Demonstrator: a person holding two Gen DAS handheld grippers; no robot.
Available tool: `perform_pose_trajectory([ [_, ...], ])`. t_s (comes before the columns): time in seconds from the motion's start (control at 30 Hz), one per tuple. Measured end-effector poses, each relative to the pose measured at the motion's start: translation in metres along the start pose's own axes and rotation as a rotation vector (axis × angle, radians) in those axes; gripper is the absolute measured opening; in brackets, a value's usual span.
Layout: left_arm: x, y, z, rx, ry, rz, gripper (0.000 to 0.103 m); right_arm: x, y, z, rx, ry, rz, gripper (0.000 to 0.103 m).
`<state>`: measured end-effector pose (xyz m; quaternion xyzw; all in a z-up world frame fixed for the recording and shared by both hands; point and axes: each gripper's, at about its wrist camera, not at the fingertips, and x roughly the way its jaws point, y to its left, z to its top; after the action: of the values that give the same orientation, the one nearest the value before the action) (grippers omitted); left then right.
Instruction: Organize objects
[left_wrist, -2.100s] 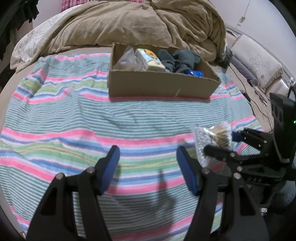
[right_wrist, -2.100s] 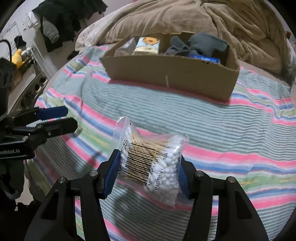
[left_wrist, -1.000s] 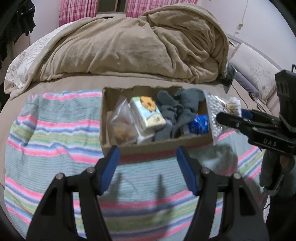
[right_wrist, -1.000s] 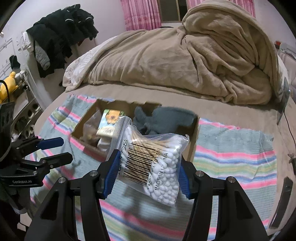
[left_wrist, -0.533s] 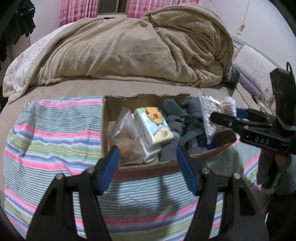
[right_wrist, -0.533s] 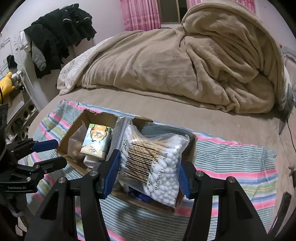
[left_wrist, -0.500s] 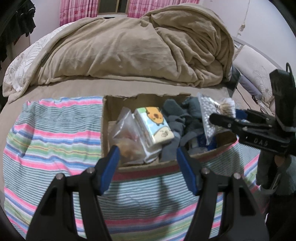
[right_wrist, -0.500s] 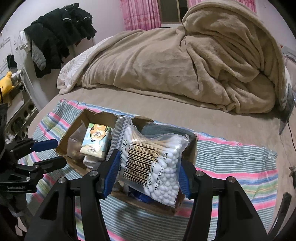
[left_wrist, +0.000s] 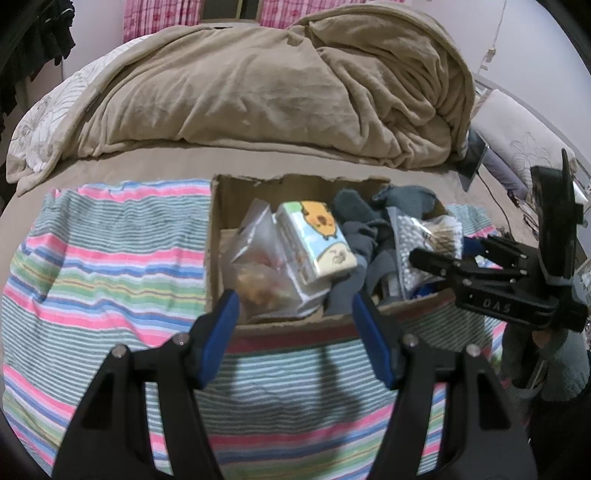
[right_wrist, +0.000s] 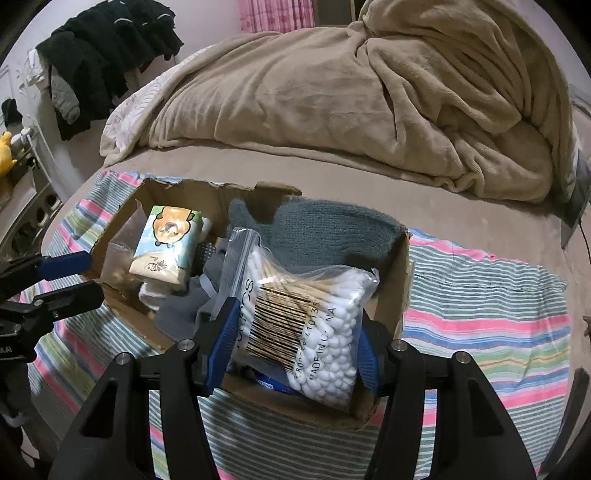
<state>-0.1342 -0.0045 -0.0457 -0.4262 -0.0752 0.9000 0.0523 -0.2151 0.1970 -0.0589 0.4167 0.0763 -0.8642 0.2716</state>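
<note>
The swab bag (right_wrist: 301, 321) is a clear zip bag full of cotton swabs, with a barcode label on its front. It sits between the blue pads of the right gripper (right_wrist: 293, 345), whose jaws are clamped on its two sides. The bag hangs over the right part of the box (right_wrist: 402, 280), and its lower end is down between the box walls. In the left wrist view the same bag (left_wrist: 424, 240) shows at the right end of the box (left_wrist: 212, 236), held by the right gripper (left_wrist: 439, 258) that comes in from the right.

Inside the box, left of the bag, lies a tissue pack (right_wrist: 166, 243) with a cartoon animal on it. Beside the pack is a clear pouch (left_wrist: 258, 266) with something brown in it. Grey gloves (right_wrist: 332, 229) fill the back right part of the box.

The left gripper (left_wrist: 295, 325) hangs in front of the near wall of the box. Its jaws stand apart and hold nothing.

The box stands on a striped cloth (left_wrist: 110, 266) on the bed. Behind it lies a heaped beige blanket (left_wrist: 277, 81).
</note>
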Motion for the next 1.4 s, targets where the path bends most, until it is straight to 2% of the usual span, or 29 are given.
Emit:
perform_pose_trajectory([
  [0.13,-0.005,0.001,-0.001,-0.006,-0.009,0.005,0.066,-0.001,0.001,0.000,-0.002,0.003,-0.006,0.065],
  [0.3,-0.012,0.001,-0.006,0.002,-0.010,0.012,0.065,-0.008,0.008,-0.002,0.000,-0.011,-0.006,0.078],
  [0.4,-0.018,-0.002,-0.009,0.008,-0.014,0.005,0.066,-0.016,0.010,-0.003,0.010,-0.021,-0.008,0.083],
  [0.93,-0.048,-0.020,-0.034,0.007,-0.011,-0.013,0.065,-0.061,0.023,-0.023,0.043,-0.035,-0.010,0.087],
  [1.07,-0.057,-0.027,-0.041,0.021,-0.012,0.005,0.065,-0.072,0.028,-0.030,0.045,-0.042,-0.008,0.087],
  [1.23,-0.069,-0.027,-0.050,0.014,-0.022,0.032,0.066,-0.088,0.033,-0.039,0.051,-0.055,-0.007,0.087],
  [1.4,-0.085,-0.029,-0.061,0.020,-0.053,0.018,0.066,-0.103,0.040,-0.050,0.052,-0.064,-0.011,0.087],
])
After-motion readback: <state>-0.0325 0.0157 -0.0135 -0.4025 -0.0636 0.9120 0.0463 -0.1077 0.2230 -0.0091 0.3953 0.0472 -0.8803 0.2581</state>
